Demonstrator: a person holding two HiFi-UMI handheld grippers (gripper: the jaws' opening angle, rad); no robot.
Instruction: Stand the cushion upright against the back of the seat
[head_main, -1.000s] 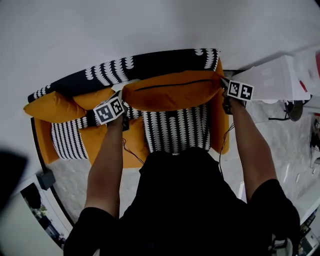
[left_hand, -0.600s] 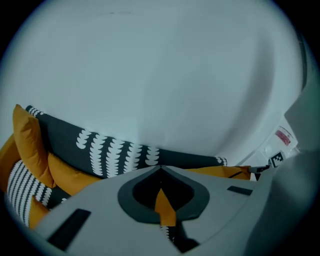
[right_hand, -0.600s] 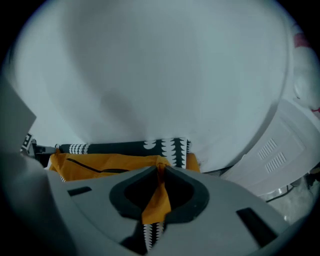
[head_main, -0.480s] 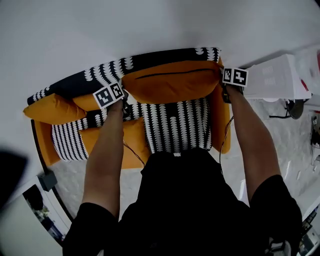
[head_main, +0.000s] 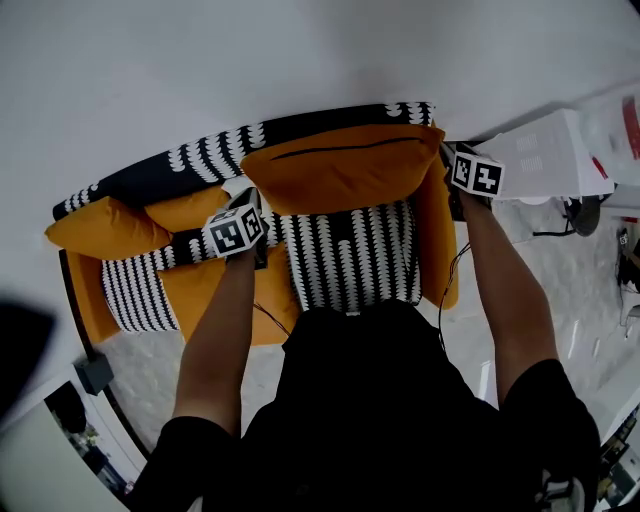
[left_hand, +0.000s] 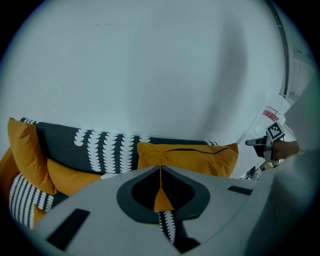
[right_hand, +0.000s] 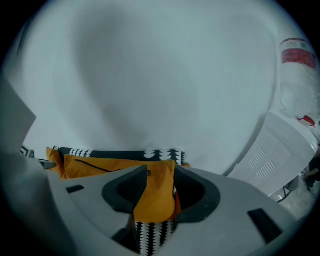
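The orange cushion with a dark zip line stands on its long edge against the black-and-white patterned sofa back. My left gripper is below and left of the cushion's left corner, apart from it. In the left gripper view its jaws are shut with nothing in them, and the cushion lies beyond. My right gripper is at the cushion's right corner. Its jaws have just been opening and stand wide, with the cushion corner loose between them.
Two more orange cushions lie on the sofa's left half. The striped seat lies below the cushion, with an orange armrest at its right. A white box-like unit stands right of the sofa. A white wall rises behind.
The cushion has gone from leaning forward to standing against the back. My right gripper rose and its jaws opened off the corner. My left gripper went up, then drew back towards the seat.
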